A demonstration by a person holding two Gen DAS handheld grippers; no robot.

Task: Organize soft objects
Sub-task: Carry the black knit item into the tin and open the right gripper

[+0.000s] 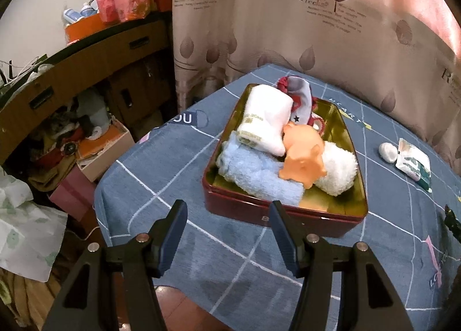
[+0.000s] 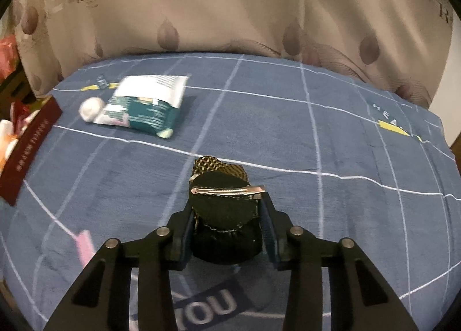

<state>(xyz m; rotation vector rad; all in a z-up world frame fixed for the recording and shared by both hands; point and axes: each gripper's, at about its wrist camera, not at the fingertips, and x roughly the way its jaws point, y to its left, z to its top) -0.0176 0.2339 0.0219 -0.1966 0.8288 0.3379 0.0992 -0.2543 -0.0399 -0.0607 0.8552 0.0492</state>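
A dark red tin [image 1: 260, 211] with a gold inside sits on the blue cloth. It holds a white towel [image 1: 268, 119], a light blue towel [image 1: 253, 172], an orange toy pig [image 1: 302, 158], a white fluffy roll [image 1: 338, 171] and a red and grey sock [image 1: 301, 97]. My left gripper [image 1: 227, 233] is open and empty, in front of the tin's near wall. My right gripper [image 2: 227, 224] is shut on a black hair bow with a metal clip [image 2: 224, 204], held just above the cloth. The tin's corner [image 2: 26, 152] shows at the left of the right wrist view.
A green and white packet [image 2: 147, 109] and a small white ball [image 2: 90, 109] lie on the cloth right of the tin; both show in the left wrist view [image 1: 413, 162]. A curtain [image 1: 288, 28] hangs behind the table. Cluttered shelves and boxes [image 1: 86, 129] stand to the left.
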